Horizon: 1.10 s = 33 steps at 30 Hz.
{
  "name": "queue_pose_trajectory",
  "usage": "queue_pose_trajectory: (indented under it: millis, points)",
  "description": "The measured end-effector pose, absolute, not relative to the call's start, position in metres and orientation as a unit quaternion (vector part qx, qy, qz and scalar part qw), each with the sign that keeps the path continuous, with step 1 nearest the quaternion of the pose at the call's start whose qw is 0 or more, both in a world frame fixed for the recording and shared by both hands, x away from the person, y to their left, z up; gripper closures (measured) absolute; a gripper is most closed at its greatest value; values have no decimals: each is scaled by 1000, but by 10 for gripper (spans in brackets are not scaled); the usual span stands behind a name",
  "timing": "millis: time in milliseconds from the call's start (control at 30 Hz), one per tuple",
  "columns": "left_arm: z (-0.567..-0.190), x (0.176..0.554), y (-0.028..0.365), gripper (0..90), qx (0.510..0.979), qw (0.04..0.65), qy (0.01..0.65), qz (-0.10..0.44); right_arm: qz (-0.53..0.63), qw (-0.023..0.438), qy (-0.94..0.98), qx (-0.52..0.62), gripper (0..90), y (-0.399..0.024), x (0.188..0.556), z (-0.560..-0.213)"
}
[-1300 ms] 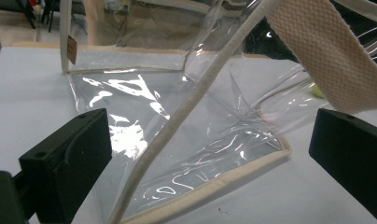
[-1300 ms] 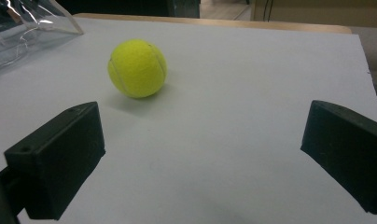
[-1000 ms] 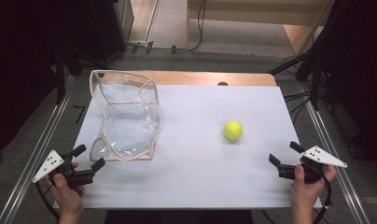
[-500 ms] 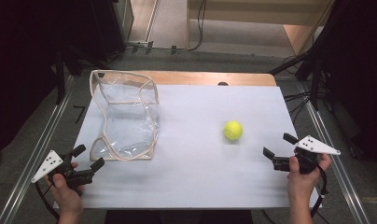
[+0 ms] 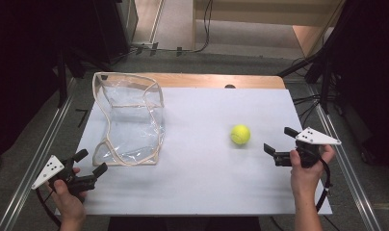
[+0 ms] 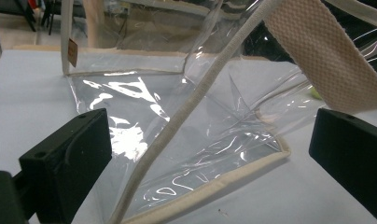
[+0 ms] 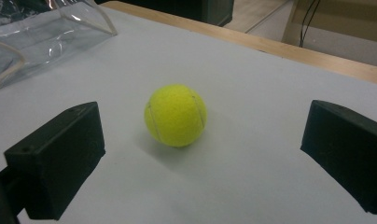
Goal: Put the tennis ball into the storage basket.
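A yellow tennis ball (image 5: 240, 134) rests on the white table (image 5: 207, 183), right of centre. My right gripper (image 5: 279, 140) is open a short way to the ball's right, its jaws pointing at it; in the right gripper view the ball (image 7: 176, 115) lies ahead between the jaws, untouched. A clear plastic bag with cream trim (image 5: 130, 118) stands at the left, its mouth toward the front. My left gripper (image 5: 90, 162) is open just in front of the bag's near-left corner; in the left gripper view the bag (image 6: 186, 121) lies close ahead with its webbing strap (image 6: 322, 56) hanging at upper right.
A wooden strip (image 5: 216, 81) runs along the table's far edge. Metal rails (image 5: 349, 173) flank both table sides. Cables (image 5: 308, 103) lie on the floor to the right. Dark stands and equipment surround the table.
My right gripper has moved left and a little forward, closer to the tennis ball. The left gripper, the bag and the ball have stayed put.
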<state>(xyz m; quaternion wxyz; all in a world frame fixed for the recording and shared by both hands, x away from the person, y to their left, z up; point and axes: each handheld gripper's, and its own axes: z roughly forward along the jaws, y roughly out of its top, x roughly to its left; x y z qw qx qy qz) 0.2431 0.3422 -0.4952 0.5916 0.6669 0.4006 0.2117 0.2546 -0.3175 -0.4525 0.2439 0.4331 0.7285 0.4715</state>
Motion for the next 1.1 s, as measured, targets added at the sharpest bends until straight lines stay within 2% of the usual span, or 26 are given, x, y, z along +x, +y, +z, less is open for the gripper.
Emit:
queue_pose_trajectory:
  millis: [1100]
  points:
    - [-494,240,338,0,677,587,383,227,415,174,805,386,0,-270,318,-433]
